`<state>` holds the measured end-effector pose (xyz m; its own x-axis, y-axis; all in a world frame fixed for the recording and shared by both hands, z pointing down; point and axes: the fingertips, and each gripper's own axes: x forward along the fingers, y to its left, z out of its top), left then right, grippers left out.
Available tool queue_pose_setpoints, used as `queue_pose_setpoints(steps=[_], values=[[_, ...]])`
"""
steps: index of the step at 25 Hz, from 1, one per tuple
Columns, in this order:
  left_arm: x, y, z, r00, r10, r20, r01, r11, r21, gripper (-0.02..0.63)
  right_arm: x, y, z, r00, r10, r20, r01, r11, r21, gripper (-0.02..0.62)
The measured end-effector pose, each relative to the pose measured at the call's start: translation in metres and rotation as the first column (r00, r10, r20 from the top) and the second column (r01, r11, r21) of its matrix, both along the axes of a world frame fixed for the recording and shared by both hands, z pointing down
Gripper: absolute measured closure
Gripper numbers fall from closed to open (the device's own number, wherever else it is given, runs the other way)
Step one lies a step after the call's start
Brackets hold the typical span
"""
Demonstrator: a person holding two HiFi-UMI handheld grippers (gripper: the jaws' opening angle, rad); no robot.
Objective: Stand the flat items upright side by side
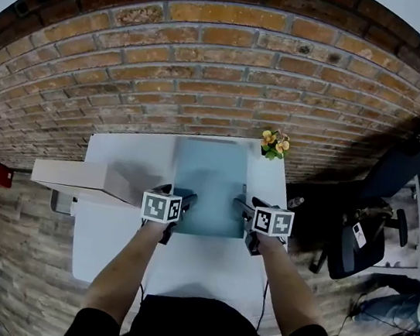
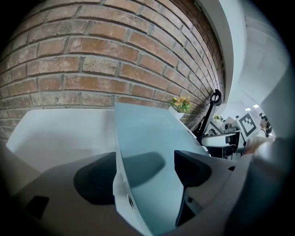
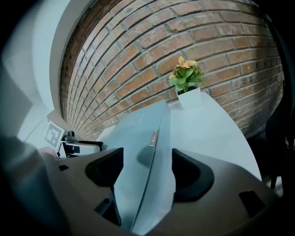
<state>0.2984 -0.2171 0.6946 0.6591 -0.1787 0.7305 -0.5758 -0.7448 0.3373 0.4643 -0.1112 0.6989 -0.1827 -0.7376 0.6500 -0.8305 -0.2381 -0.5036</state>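
A pale blue flat item [image 1: 212, 179] is above the white table [image 1: 119, 150], blurred in the head view, with a gripper at each side edge. My left gripper [image 1: 177, 194] holds its left edge. In the left gripper view the item [image 2: 147, 133] runs tilted between the jaws of that gripper [image 2: 143, 170], its thick edge against the left pad. My right gripper [image 1: 251, 205] holds the right edge. In the right gripper view the item [image 3: 138, 133] fills the gap of that gripper [image 3: 147, 173], edge-on, with a small metal strip on its side.
A small white pot of yellow flowers [image 1: 274, 144] stands at the table's far right corner, against the brick wall [image 1: 210, 62]. A long white box [image 1: 76, 175] lies at the table's left edge. A black office chair [image 1: 378, 220] is right of the table.
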Motion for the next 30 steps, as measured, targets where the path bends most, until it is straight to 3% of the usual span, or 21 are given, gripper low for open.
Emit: queue_pose_setpoints(steps=[10,14,19,30], values=[[0.026,-0.026,0.008,1.0,0.02,-0.019,-0.021,0.999,-0.038,0.195,0.004,-0.044,0.017,0.997,-0.055,0.053,0.058,0.997,-0.049,0.28],[0.03,-0.033,0.007,0.999,-0.026,-0.032,0.024,0.998,-0.061,0.196,0.001,-0.047,0.02,0.996,-0.074,0.039,0.077,0.995,-0.067,0.282],[0.031,-0.038,-0.004,0.999,-0.038,-0.013,0.038,0.999,0.003,0.277,0.004,-0.047,0.012,0.996,-0.09,-0.013,0.089,0.995,-0.054,0.308],[0.027,-0.006,-0.018,0.999,-0.037,-0.032,0.038,0.999,0.031,0.276,0.003,-0.019,-0.001,0.993,-0.094,-0.075,0.091,0.995,-0.034,0.316]])
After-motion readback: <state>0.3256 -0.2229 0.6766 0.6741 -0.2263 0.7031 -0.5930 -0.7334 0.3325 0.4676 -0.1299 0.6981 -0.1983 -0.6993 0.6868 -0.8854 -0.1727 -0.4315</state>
